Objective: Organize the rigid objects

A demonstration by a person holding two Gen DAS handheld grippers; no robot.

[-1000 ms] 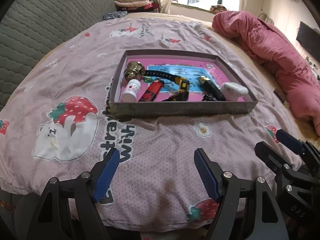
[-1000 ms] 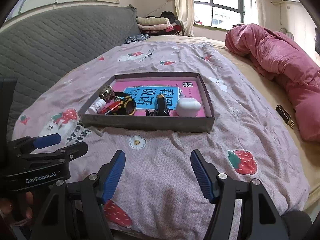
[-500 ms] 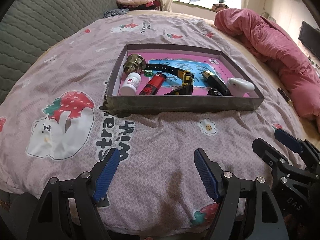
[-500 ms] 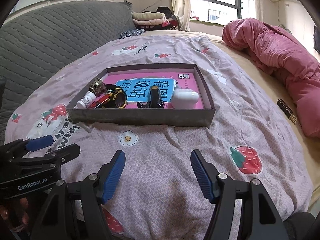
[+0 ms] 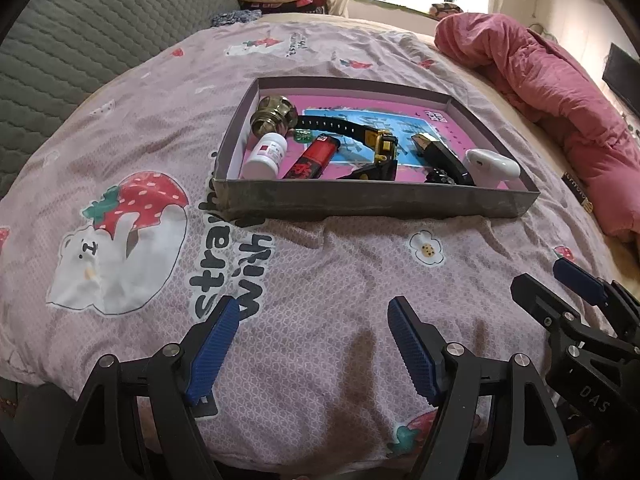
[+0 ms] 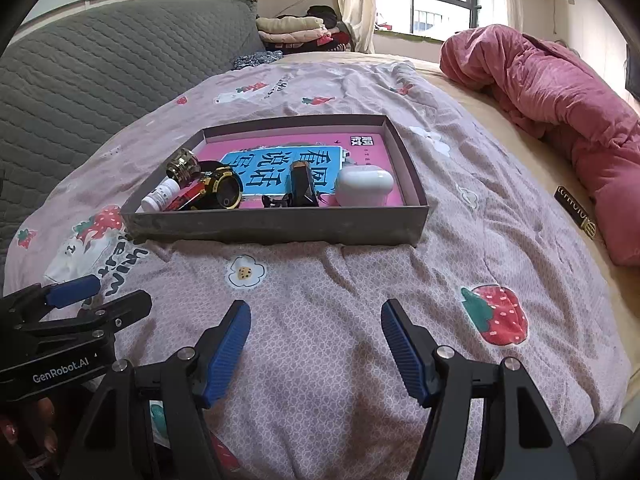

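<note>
Left wrist view puts your left claw (image 5: 312, 344), spread and empty, at lower centre over the bed (image 5: 320, 264), with the tray (image 5: 372, 200) of items straight ahead above it. Your right claw (image 6: 316, 344) is spread and empty too, nearer the white case (image 6: 364, 186); the black case (image 6: 302, 184) lies lengthwise away from you.

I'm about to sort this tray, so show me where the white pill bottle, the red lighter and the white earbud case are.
Pill bottle (image 5: 265, 157), left wrist view, on its white body near the label.
Lighter (image 5: 314, 157), left wrist view, middle of its red body.
Earbud case (image 6: 364, 187), right wrist view, centre of its white shell.
</note>
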